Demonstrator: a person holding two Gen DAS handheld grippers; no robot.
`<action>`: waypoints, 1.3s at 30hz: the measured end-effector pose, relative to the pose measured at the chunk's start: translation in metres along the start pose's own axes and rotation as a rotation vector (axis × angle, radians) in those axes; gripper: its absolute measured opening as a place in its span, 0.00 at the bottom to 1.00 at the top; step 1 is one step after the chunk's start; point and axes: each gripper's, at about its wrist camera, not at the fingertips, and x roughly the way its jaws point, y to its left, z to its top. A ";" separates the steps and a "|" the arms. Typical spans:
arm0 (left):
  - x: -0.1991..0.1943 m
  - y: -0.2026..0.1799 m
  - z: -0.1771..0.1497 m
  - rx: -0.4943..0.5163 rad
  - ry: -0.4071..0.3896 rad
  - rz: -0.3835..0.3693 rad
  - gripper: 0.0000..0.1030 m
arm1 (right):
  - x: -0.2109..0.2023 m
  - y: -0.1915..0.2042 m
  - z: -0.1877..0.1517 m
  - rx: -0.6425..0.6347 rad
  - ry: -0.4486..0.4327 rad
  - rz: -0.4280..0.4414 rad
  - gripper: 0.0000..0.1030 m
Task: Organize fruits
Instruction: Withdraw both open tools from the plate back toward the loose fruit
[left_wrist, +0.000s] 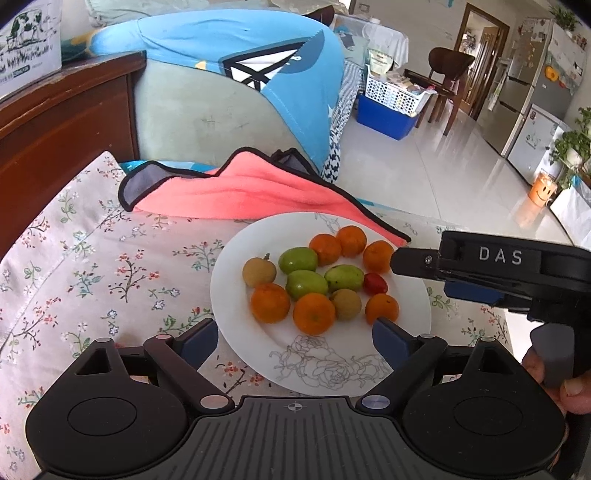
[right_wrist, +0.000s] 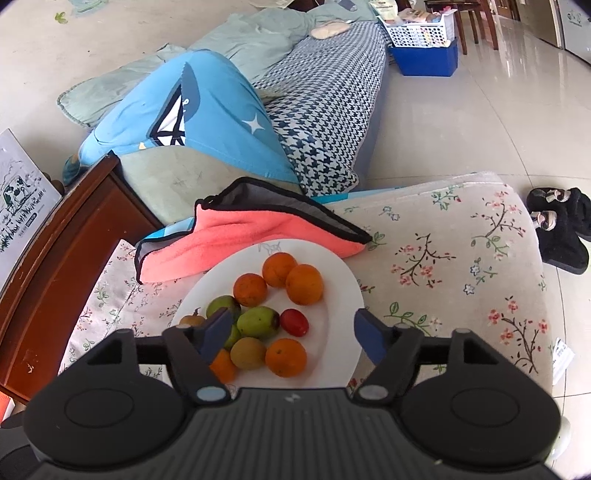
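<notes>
A white plate (left_wrist: 236, 295) (right_wrist: 340, 295) on the floral cloth holds mixed fruit. There are several oranges (left_wrist: 314, 314) (right_wrist: 286, 357), three green fruits (left_wrist: 306, 284) (right_wrist: 258, 321), two brown longans (left_wrist: 259, 272) (right_wrist: 248, 352) and one red cherry tomato (left_wrist: 375, 283) (right_wrist: 293, 322). My left gripper (left_wrist: 295, 338) is open over the plate's near rim, with nothing between its blue pads. My right gripper (right_wrist: 293, 330) is open above the fruit, its pads wide of the tomato and touching nothing. In the left wrist view the right gripper (left_wrist: 424, 273) reaches in from the right over the plate edge.
A pink towel (left_wrist: 240, 195) (right_wrist: 240, 236) lies just behind the plate. The floral tablecloth (left_wrist: 92, 266) (right_wrist: 443, 251) drops off at its right edge. A wooden cabinet (left_wrist: 55, 140) stands left, with a sofa and blue cushion (right_wrist: 207, 110) behind. Black slippers (right_wrist: 561, 229) lie on the floor.
</notes>
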 end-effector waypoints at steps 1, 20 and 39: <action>-0.001 0.002 0.001 -0.007 -0.001 -0.002 0.90 | 0.000 0.000 0.000 0.002 -0.003 -0.001 0.75; -0.051 0.086 0.044 -0.144 -0.049 0.107 0.95 | -0.002 0.020 -0.002 -0.063 -0.026 0.095 0.82; -0.055 0.130 0.032 -0.242 0.010 0.166 0.95 | 0.012 0.118 -0.050 -0.459 0.034 0.267 0.81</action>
